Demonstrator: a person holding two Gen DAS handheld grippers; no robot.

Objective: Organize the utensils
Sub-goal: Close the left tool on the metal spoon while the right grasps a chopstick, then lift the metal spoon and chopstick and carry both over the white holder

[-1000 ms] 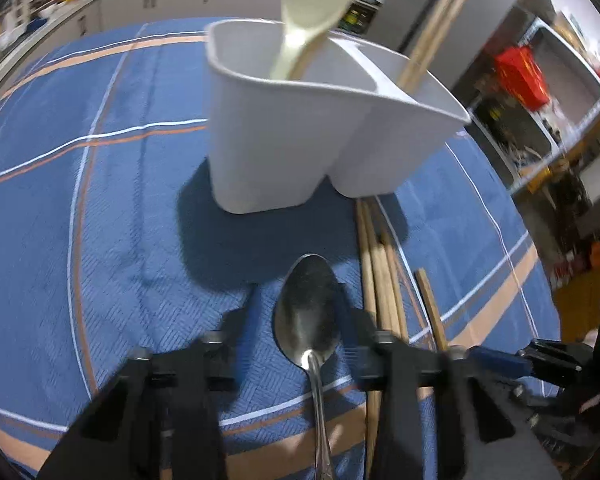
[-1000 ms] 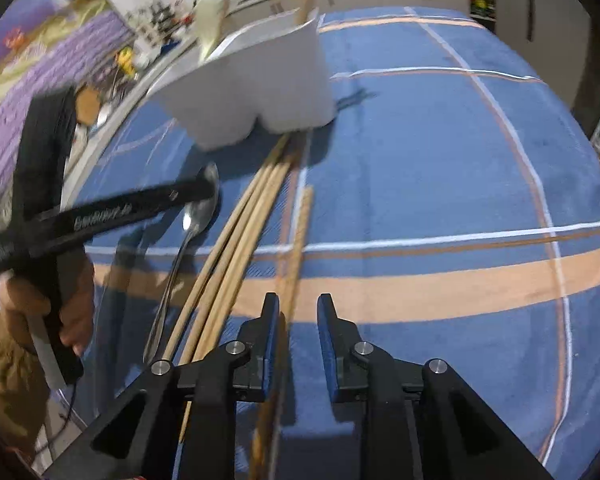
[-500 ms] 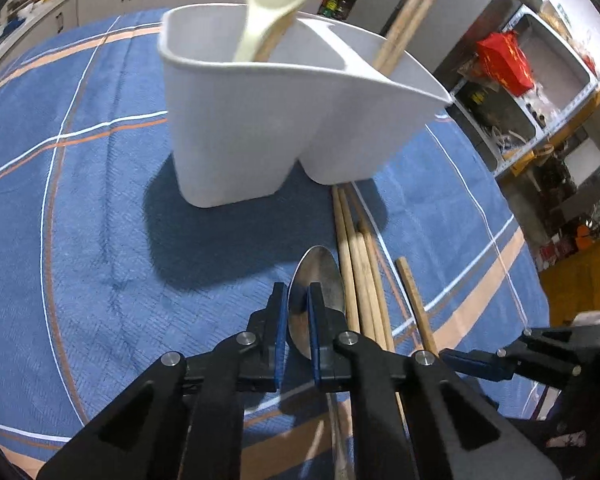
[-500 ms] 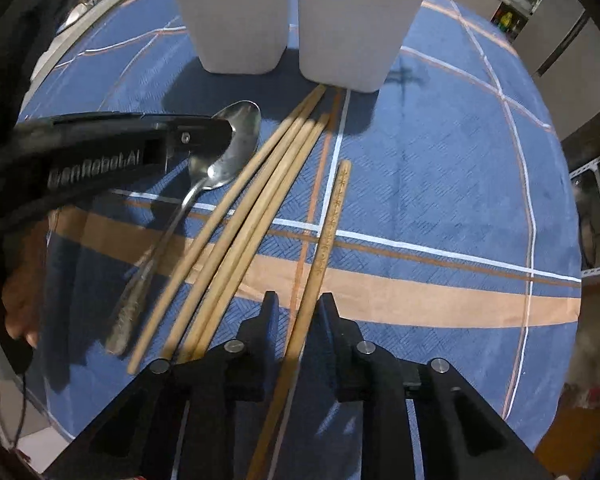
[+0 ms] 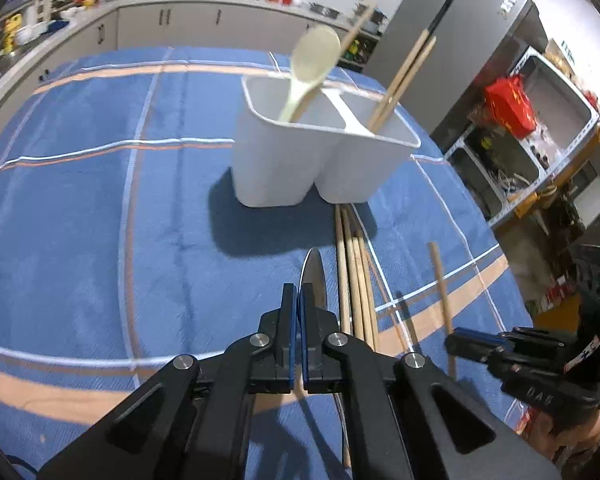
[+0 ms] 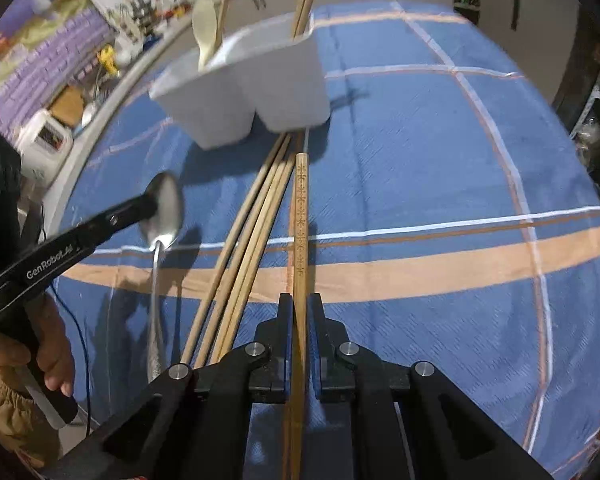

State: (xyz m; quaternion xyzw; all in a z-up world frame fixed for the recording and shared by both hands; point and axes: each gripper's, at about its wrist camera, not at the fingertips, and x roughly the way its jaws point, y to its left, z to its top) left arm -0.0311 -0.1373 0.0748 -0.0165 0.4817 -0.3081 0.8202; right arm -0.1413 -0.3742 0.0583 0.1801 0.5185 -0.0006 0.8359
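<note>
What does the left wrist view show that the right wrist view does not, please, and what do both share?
Only the left wrist view: a grey fridge, a red bag on metal shelves, and the left hand-held gripper seen from behind, shut on the metal spoon.

Only the right wrist view: a purple brick wall, the hand holding the left tool, and the carved pattern on the chopstick clamped in the right hand-held gripper.

Both: the white holder, its pale spoon, loose chopsticks and blue cloth.

Bright overhead indoor light, dark shadow beside the white holder (image 5: 284, 168) on the blue tablecloth (image 5: 80, 208), strong fisheye bending, black vignetted corners, soft background blur.
</note>
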